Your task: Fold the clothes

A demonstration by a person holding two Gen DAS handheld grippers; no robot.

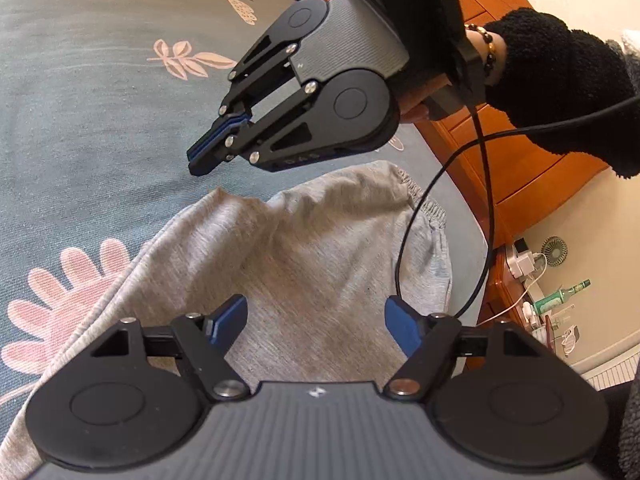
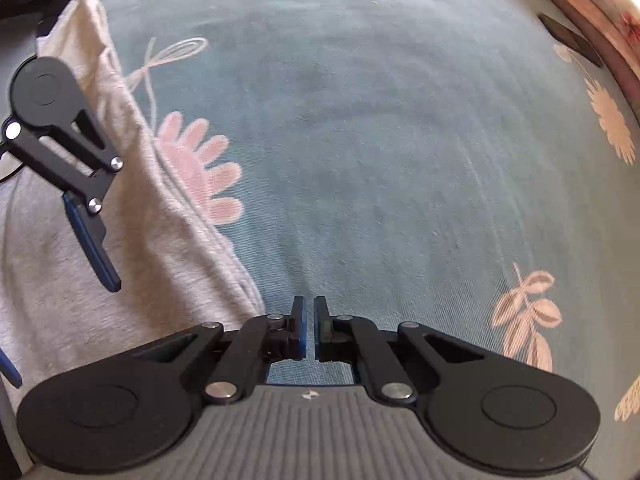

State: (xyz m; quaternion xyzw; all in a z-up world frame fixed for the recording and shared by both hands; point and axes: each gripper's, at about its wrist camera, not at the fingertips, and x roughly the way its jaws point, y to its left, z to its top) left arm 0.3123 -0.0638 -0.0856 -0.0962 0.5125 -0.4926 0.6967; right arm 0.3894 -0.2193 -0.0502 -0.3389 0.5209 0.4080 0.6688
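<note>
Right gripper (image 2: 308,330): your jaws are clenched with nothing between them; only a thin slit shows between the blue pads, over bare bedspread (image 2: 380,140), just beside the garment's edge.
Left gripper (image 1: 316,320): your jaws stand released, wide apart, above the middle of the garment; no cloth is between the pads.
Garment (image 1: 312,248): grey sweatpants lie on the bedspread, below your left gripper and to the left of your right one.
Long axis: in the left wrist view it runs from the elastic waistband (image 1: 424,200) at upper right down to lower left, where the legs pass under the gripper body.
Pointing: the waistband end faces the wooden bed frame (image 1: 520,152).
Hidden: your left gripper's body covers the lower part of the pants, so you cannot see the leg ends; the right wrist view cuts the cloth off at its left edge.
Fold: a raised corner stands near the right gripper's tips in the left wrist view; whether it is a fold or a crease is hard to tell.
Cable (image 1: 404,240): a black loop hangs across the waistband side.
Sleeve (image 1: 560,92): black fleece covers your right wrist.
Clutter: small things by the wall at lower right of the left wrist view are too small to make out.
</note>
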